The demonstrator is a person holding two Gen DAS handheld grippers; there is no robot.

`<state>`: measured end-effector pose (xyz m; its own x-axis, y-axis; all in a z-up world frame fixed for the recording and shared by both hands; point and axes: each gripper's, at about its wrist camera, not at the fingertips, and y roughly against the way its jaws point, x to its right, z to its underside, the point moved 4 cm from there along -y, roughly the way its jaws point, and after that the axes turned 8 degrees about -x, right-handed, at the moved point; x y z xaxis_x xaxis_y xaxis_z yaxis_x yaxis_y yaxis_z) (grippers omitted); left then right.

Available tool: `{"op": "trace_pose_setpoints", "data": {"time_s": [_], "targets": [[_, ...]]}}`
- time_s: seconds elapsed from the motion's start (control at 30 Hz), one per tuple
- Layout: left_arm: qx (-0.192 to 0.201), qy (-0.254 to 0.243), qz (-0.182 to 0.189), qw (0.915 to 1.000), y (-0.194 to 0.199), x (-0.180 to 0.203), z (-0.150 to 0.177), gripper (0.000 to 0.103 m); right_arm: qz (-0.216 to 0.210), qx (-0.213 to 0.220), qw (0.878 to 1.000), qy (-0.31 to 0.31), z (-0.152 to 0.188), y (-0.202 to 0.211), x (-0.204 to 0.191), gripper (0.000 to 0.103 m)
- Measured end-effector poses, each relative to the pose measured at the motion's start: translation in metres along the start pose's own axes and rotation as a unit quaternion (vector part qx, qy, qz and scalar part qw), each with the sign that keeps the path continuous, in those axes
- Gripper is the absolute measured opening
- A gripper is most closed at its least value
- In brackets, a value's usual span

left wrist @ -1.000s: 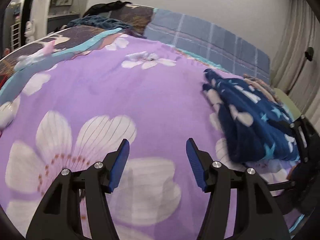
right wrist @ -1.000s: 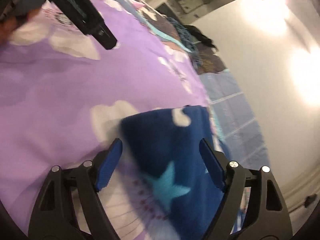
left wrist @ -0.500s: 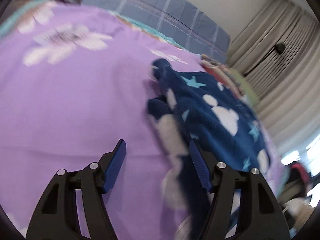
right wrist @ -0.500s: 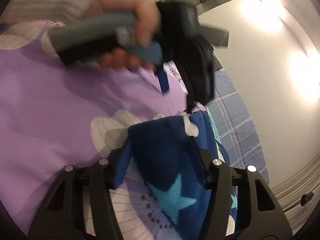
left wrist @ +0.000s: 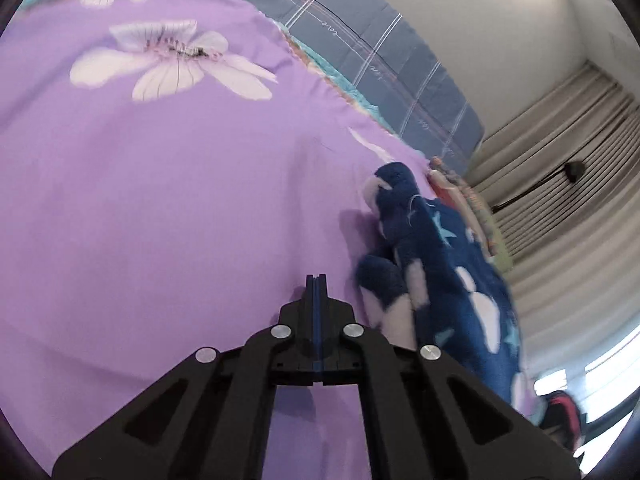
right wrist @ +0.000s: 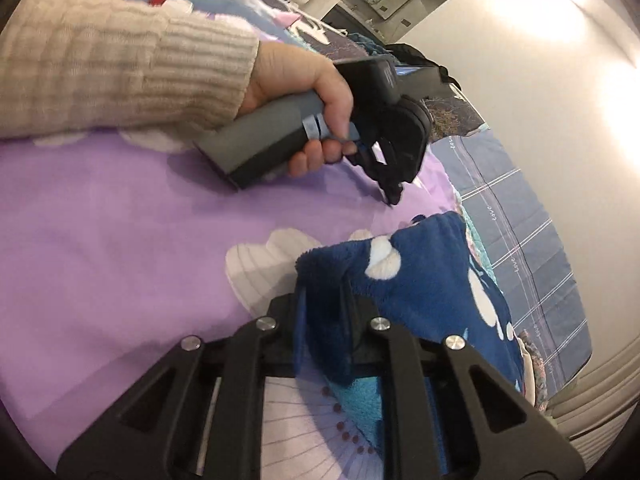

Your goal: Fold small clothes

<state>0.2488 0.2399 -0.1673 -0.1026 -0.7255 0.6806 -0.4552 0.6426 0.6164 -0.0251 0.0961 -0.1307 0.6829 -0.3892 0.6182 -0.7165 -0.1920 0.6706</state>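
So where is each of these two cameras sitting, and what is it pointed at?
Left wrist: on the left gripper, facing the purple bedspread beside the blue fleece garment; its fingers shut on nothing.
Right wrist: on the right gripper, closing on the garment; shows the left hand and sleeve.
Shared: garment, bedspread, left gripper.

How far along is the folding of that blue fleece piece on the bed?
Barely begun. The blue fleece piece lies rumpled on the purple bedspread. The right gripper is closing on its near edge. The left gripper is shut beside it, holding nothing. All folds remain.
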Motion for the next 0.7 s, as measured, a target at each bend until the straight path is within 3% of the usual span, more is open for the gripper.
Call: {"op": "trace_pose_setpoints", "data": {"time_s": [0.03, 0.1, 0.17, 0.23, 0.33, 0.4, 0.43, 0.47, 0.5, 0.6, 0.63, 0.7], "targets": [[0.003, -0.004, 0.010, 0.9999, 0.004, 0.004, 0.000, 0.002, 0.004, 0.001, 1.000, 0.001, 0.000, -0.003, 0.002, 0.014], [0.018, -0.027, 0.041, 0.9986, 0.016, 0.022, -0.001, 0.028, 0.003, 0.004, 1.000, -0.003, 0.001, -0.005, 0.008, 0.014], [0.026, -0.038, 0.071, 0.9964, 0.023, 0.036, -0.001, 0.048, -0.010, 0.004, 1.000, -0.015, 0.005, -0.007, 0.011, 0.014], [0.013, -0.060, 0.089, 0.9941, 0.022, 0.051, 0.002, 0.055, -0.017, 0.004, 1.000, -0.020, 0.003, -0.003, 0.010, 0.014], [-0.030, -0.078, 0.040, 0.9957, -0.002, 0.062, 0.009, 0.065, -0.020, 0.003, 0.999, -0.025, 0.004, -0.009, 0.012, 0.014], [-0.064, -0.067, 0.017, 0.9956, -0.025, 0.057, 0.014, 0.065, -0.028, 0.002, 0.999, -0.037, 0.004, -0.010, 0.016, 0.014], [-0.056, -0.065, 0.021, 0.9961, -0.027, 0.057, 0.015, 0.062, -0.032, 0.002, 0.999, -0.041, 0.005, -0.012, 0.016, 0.014], [-0.052, -0.063, 0.037, 0.9960, -0.030, 0.059, 0.011, 0.033, -0.041, 0.001, 0.998, -0.050, 0.005, -0.012, 0.018, 0.014], [-0.054, -0.053, 0.053, 0.9957, -0.031, 0.059, 0.007, 0.024, -0.045, 0.001, 0.998, -0.054, 0.006, -0.014, 0.021, 0.014], [-0.010, -0.050, 0.085, 0.9951, -0.012, 0.070, -0.005, 0.019, -0.051, 0.005, 0.997, -0.060, 0.005, -0.013, 0.024, 0.013], [0.005, -0.062, 0.090, 0.9940, -0.007, 0.076, -0.006, 0.019, -0.064, 0.009, 0.996, -0.061, 0.005, -0.012, 0.025, 0.001], [0.014, -0.083, 0.058, 0.9948, -0.008, 0.076, -0.004, 0.020, -0.131, 0.015, 0.990, -0.057, 0.005, -0.007, 0.018, 0.000]]}}
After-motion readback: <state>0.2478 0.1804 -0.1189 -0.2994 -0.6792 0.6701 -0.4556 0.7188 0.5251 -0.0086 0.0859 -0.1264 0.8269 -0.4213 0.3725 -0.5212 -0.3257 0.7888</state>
